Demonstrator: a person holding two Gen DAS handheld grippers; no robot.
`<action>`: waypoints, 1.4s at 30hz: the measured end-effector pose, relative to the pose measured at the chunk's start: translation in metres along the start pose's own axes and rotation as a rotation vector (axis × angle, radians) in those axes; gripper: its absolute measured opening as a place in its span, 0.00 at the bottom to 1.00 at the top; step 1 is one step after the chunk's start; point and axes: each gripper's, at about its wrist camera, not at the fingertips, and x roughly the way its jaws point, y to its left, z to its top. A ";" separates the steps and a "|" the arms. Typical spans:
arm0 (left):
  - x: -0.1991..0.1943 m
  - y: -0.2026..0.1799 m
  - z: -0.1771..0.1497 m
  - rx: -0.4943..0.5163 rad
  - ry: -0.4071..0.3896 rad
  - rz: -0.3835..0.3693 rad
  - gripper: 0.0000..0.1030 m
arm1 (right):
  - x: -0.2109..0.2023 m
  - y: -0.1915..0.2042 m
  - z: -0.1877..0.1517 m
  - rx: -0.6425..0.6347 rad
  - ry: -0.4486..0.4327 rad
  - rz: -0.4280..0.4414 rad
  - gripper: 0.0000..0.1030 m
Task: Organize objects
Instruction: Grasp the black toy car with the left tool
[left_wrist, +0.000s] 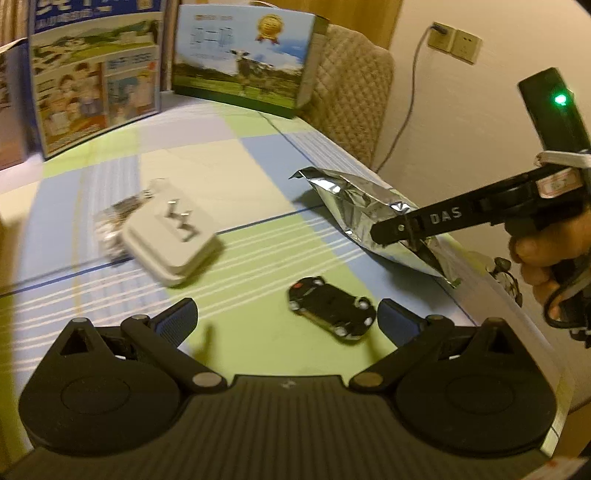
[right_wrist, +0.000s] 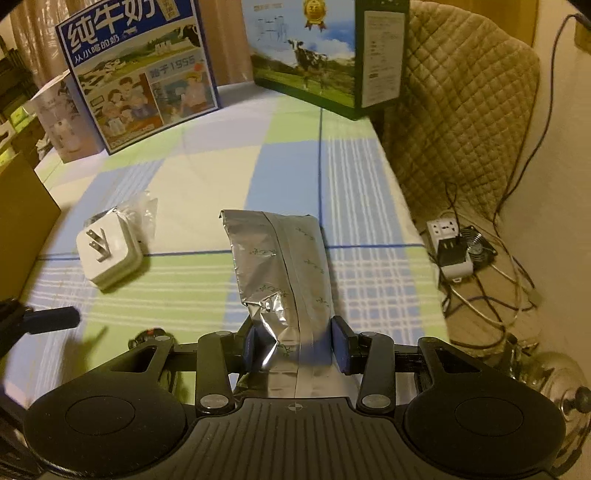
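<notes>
While my right gripper (right_wrist: 295, 345) is clamping its blue pads on the near end of the silver foil pouch (right_wrist: 280, 266), the rest of the pouch is stretching away from me over the checked tablecloth (right_wrist: 207, 177), near the cloth's right edge. My left gripper (left_wrist: 288, 317) is hovering with its fingers spread wide and nothing between them, just above the cloth. A small black toy car (left_wrist: 332, 314) is lying just beside its right fingertip. Further left, a white plug adapter (left_wrist: 171, 243) is resting prongs up, touching a crinkled clear bag (left_wrist: 114, 221) behind it. Two milk cartons (right_wrist: 140, 74) are standing at the far end.
</notes>
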 end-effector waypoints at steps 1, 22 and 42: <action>0.004 -0.003 0.000 0.010 -0.001 -0.012 0.98 | -0.001 -0.001 -0.001 -0.001 0.000 0.000 0.37; 0.015 0.001 -0.014 0.032 0.064 0.196 0.84 | 0.002 0.007 0.006 -0.006 -0.024 0.044 0.37; 0.030 -0.023 -0.013 0.132 -0.044 0.158 0.82 | 0.006 0.010 0.008 -0.009 -0.018 0.063 0.37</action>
